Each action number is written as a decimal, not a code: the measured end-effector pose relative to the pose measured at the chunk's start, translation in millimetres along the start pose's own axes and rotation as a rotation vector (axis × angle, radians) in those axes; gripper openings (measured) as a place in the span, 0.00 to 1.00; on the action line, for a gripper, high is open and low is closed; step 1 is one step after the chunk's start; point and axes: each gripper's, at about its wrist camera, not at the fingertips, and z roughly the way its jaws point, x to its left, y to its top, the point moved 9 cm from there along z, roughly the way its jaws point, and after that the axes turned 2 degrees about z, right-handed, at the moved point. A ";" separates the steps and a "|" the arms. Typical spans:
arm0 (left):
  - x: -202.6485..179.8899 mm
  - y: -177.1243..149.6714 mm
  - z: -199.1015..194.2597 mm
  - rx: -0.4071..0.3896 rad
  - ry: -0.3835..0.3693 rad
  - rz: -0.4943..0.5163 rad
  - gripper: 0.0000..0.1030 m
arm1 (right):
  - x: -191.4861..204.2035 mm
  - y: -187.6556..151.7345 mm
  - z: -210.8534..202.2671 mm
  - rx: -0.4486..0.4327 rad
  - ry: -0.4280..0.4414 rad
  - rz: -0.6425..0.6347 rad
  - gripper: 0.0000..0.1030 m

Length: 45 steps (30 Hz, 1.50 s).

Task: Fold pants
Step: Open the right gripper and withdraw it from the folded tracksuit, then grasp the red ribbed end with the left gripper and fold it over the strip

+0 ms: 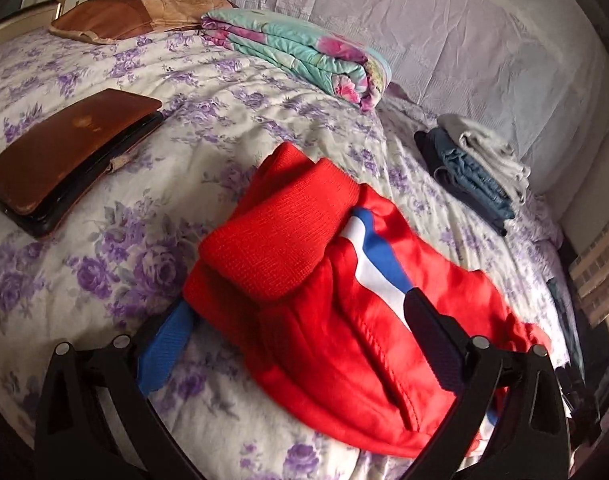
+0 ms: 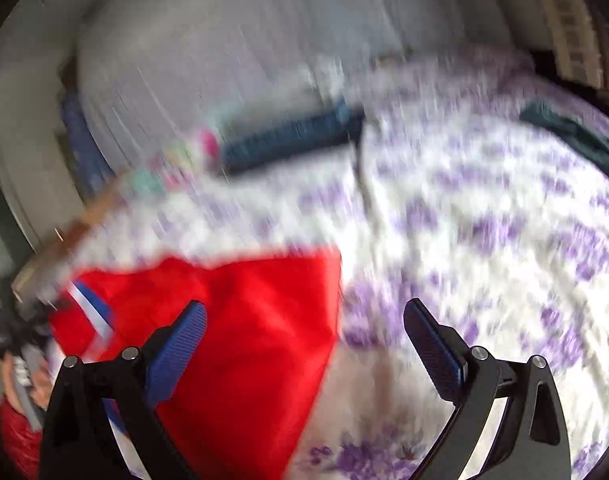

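Left wrist view was sharp and evenly lit by soft daylight, no hard glare. Soft shadow lay under the red pants (image 1: pixel 324 280) on the bedspread (image 1: pixel 104 240). A bright patch showed at the far right edge, apparently a window. Fisheye bending curved the bed strongly; corners were vignetted black. Right wrist view was heavily motion-blurred: floral print smeared into streaks, background unreadable. Only the gripper fingers (image 2: pixel 432 344) stayed crisp. Whites there looked nearly blown out.
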 end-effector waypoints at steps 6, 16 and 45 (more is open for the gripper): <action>11.7 3.2 -9.7 -0.045 0.053 -0.072 0.62 | 37.8 -12.4 12.4 0.051 -0.068 -0.263 0.97; 11.2 13.5 -24.7 -0.054 -0.035 -0.099 0.37 | -7.7 -4.4 -2.5 -0.006 0.068 0.025 0.97; -340.5 -104.6 -43.3 -0.183 -0.088 0.871 0.28 | -112.2 9.9 -51.7 -0.187 0.098 0.241 0.97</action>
